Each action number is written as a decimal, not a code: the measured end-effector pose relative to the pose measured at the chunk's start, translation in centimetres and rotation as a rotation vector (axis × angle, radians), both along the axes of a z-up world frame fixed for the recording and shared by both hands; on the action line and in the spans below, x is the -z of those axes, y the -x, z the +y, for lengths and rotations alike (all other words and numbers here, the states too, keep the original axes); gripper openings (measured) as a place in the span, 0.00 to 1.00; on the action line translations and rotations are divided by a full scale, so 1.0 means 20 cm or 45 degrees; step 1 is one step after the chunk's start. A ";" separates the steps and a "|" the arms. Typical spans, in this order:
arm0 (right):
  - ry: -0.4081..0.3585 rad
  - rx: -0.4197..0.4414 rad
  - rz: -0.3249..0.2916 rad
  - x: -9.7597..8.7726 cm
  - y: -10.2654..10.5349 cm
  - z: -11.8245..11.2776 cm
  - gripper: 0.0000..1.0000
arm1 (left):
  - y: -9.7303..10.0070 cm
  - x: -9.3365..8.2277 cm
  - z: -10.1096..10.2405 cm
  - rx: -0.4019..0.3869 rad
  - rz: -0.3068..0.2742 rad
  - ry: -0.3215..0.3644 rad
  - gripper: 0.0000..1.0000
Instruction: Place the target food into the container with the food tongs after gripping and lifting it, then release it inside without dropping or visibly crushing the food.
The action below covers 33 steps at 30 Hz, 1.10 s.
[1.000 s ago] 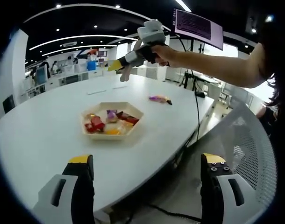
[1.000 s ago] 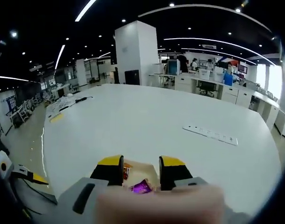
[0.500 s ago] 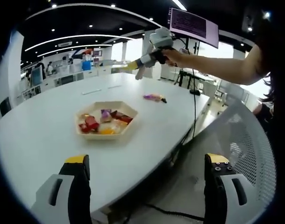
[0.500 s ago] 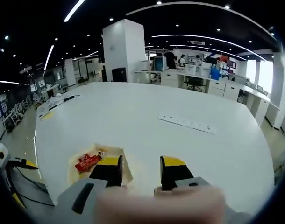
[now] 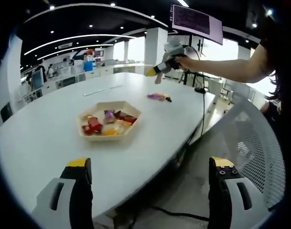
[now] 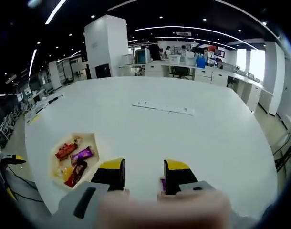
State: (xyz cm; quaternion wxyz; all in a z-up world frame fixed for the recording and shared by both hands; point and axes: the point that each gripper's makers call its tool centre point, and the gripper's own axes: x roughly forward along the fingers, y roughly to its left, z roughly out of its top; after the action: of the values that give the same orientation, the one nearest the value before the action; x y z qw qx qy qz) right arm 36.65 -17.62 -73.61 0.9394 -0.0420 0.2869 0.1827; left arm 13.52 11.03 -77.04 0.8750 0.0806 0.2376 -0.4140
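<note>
the table (image 5: 50, 129) is plain white. on it, a pale wooden tray (image 5: 109, 125) carries red, purple, yellow and orange wrapped snacks (image 6: 71, 160). farther right lies a purple-and-yellow wrapper (image 5: 157, 97). grey gripper jaws carry yellow tips over black pads (image 5: 81, 191).

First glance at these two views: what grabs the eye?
The hexagonal tray of bright wrapped snacks sits mid-table on the big white table. Beyond it a lone purple-wrapped snack lies on the table, with the right tool held in the air above it by a person's outstretched arm. The left tool hangs open off the near table edge.
</note>
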 end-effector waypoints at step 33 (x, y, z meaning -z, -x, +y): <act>-0.010 0.060 0.092 0.26 -0.10 -0.17 0.32 | 0.02 0.06 0.01 0.023 0.044 -0.064 0.99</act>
State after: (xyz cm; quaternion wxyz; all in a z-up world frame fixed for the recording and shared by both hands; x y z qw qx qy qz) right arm 38.72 -21.06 -78.77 0.9326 -0.0249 0.3209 0.1631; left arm 13.05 11.28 -78.34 0.8647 0.0974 0.2624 -0.4172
